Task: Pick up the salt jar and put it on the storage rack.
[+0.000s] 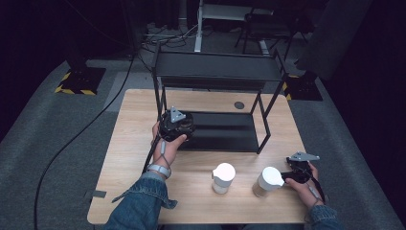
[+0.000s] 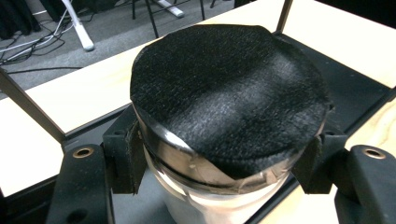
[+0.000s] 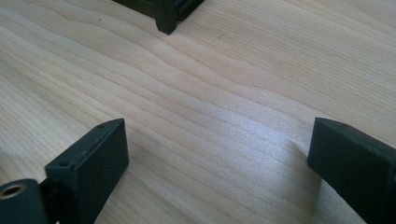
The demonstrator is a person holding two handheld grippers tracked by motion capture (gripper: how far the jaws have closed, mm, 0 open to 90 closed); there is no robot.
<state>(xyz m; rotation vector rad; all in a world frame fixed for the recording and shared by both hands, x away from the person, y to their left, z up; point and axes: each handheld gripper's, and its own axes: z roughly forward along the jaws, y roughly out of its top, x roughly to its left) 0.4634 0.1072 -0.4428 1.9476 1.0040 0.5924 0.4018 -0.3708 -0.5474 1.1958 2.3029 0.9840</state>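
The left gripper (image 1: 176,125) has its jaws clamped on a jar with a black lid (image 2: 229,98), gripping it just below the lid, and holds it at the front left corner of the black rack (image 1: 218,72), above the rack's lower shelf (image 1: 225,132). The step in hand looks like placing this jar on that shelf. The next move probably calls for carrying it further in between the posts, lowering it upright until its base rests on the shelf, then letting go.

The right gripper (image 1: 293,176) rests on the worktop (image 1: 139,158) with its jaws wide and holding nothing, just beside a white-lidded jar (image 1: 268,182) that seems to hold something pale brown. A second white container (image 1: 223,178) stands near it; its contents cannot be told. What the held jar contains is hidden.
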